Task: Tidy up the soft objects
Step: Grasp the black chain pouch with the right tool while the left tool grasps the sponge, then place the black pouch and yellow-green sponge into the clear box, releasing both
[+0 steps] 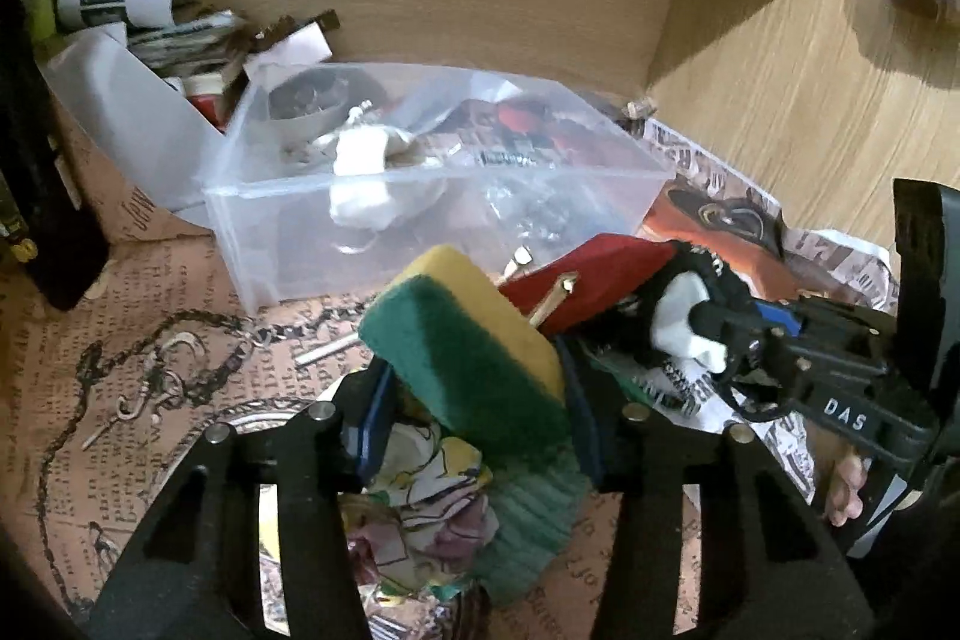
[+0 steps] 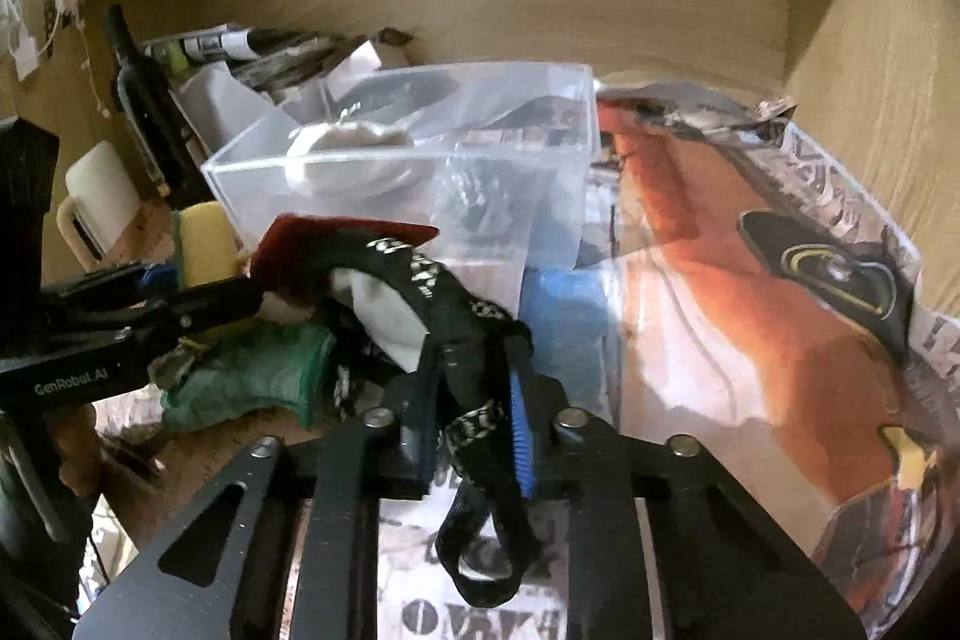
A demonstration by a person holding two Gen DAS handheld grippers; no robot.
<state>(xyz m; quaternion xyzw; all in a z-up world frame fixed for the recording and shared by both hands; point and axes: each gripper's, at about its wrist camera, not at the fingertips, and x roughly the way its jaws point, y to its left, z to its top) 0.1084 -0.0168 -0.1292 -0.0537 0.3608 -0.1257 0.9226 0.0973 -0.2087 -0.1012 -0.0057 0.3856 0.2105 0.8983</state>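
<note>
My left gripper (image 1: 474,400) is shut on a yellow sponge with a green scouring side (image 1: 468,340), held tilted above a patterned cloth (image 1: 426,508) and a green knit cloth (image 1: 528,520). The sponge also shows in the right wrist view (image 2: 207,244). My right gripper (image 2: 471,430) is shut on a black printed strap (image 2: 474,340) wound around a white cloth (image 2: 384,310); it also shows in the left wrist view (image 1: 720,322). A clear plastic bin (image 1: 420,196) stands behind, holding a white soft bundle (image 1: 360,178).
A red card (image 1: 588,280) lies between sponge and strap. A chain with hooks (image 1: 150,376) lies on the newsprint paper at left. A dark bottle (image 2: 144,100), a white mug (image 2: 96,208) and papers (image 1: 180,34) stand along the wooden back wall. A blue roll (image 2: 564,304) sits by the bin.
</note>
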